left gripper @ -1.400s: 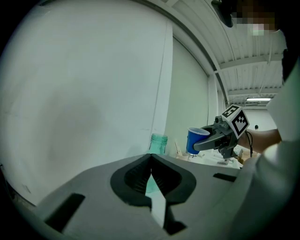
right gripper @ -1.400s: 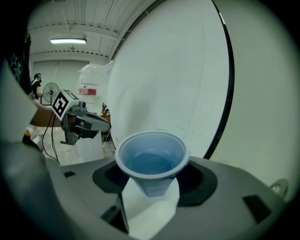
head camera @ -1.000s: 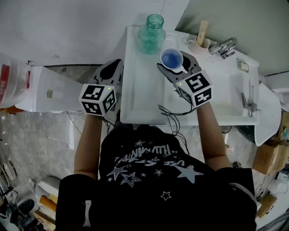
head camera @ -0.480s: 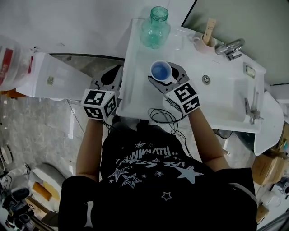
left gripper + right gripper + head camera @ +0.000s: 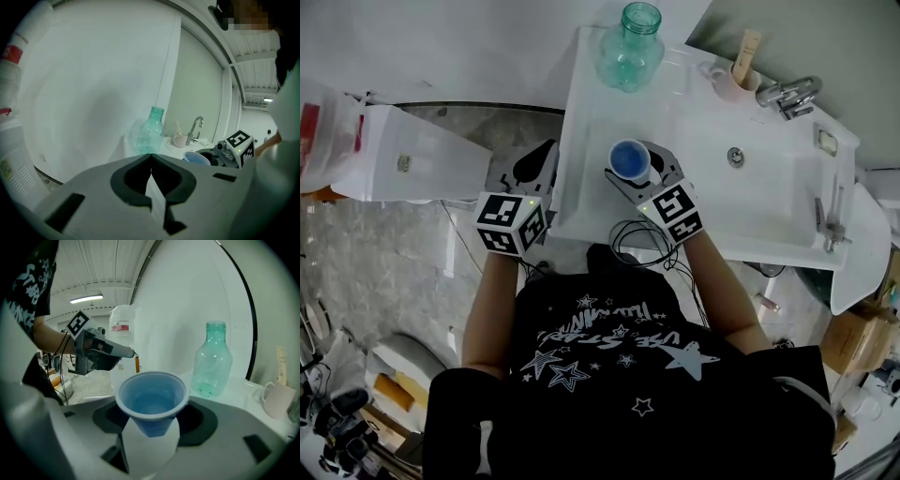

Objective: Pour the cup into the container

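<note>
Centrally, right gripper: stands partly spread, both fingers pressing the sides of the blue cup; holds it upright between the pads, rim above the fingers. Carries clear liquid in the lower part of the cup. Alongside, left gripper: shut tip to tip, nothing between its fingers; touches nothing.

Ahead of the right fingertips and slightly to their right: green-tinted clear bottle, upright on the white counter, mouth open, well apart from the cup; contents not discernible. Farther to the right of those fingers: pale mug with a wooden stick standing in it, just beside the tap at the far rim of the white basin.

Pose, head view: right forearm reaches forward from the torso and sets the fingers over the near part of the counter, left of the basin; points forward and somewhat downward, marker cube facing up. Left forearm extends forward likewise; places its fingers just off the counter's left edge, beside the right fingers and apart from them, aimed forward and slightly down. Appears, in the right gripper view, to the left of the cup-bearing fingers.
</note>
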A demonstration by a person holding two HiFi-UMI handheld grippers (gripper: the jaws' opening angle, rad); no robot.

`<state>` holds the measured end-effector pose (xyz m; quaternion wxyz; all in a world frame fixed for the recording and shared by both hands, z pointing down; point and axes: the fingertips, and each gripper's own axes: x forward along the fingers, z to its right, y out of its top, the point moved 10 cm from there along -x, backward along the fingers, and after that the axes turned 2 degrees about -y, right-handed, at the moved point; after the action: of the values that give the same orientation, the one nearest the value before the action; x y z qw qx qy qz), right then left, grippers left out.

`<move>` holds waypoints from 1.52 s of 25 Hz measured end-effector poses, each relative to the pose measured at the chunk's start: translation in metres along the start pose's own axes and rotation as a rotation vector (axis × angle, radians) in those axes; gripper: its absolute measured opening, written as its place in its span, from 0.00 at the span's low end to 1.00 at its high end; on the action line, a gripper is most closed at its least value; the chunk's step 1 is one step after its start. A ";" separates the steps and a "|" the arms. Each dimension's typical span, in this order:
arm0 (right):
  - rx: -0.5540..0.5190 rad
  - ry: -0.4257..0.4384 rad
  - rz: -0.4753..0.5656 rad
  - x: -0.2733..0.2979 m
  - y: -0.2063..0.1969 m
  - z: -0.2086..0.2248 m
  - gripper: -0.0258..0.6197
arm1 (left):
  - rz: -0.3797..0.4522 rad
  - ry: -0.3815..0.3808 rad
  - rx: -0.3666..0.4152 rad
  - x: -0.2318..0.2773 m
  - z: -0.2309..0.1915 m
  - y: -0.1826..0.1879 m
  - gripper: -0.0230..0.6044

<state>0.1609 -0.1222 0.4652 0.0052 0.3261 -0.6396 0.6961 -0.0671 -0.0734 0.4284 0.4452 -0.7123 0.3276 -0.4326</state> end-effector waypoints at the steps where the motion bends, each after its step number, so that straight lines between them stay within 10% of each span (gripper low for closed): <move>1: 0.004 -0.005 -0.010 0.002 -0.003 -0.002 0.49 | -0.009 -0.010 0.000 -0.001 0.000 -0.003 0.05; 38: 0.129 -0.031 -0.128 0.021 -0.037 -0.024 0.61 | -0.105 -0.124 0.001 -0.027 -0.012 -0.034 0.05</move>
<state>0.1493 -0.1022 0.5086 0.0188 0.3766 -0.5714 0.7289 -0.0862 -0.0408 0.4536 0.4416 -0.7536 0.2616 -0.4105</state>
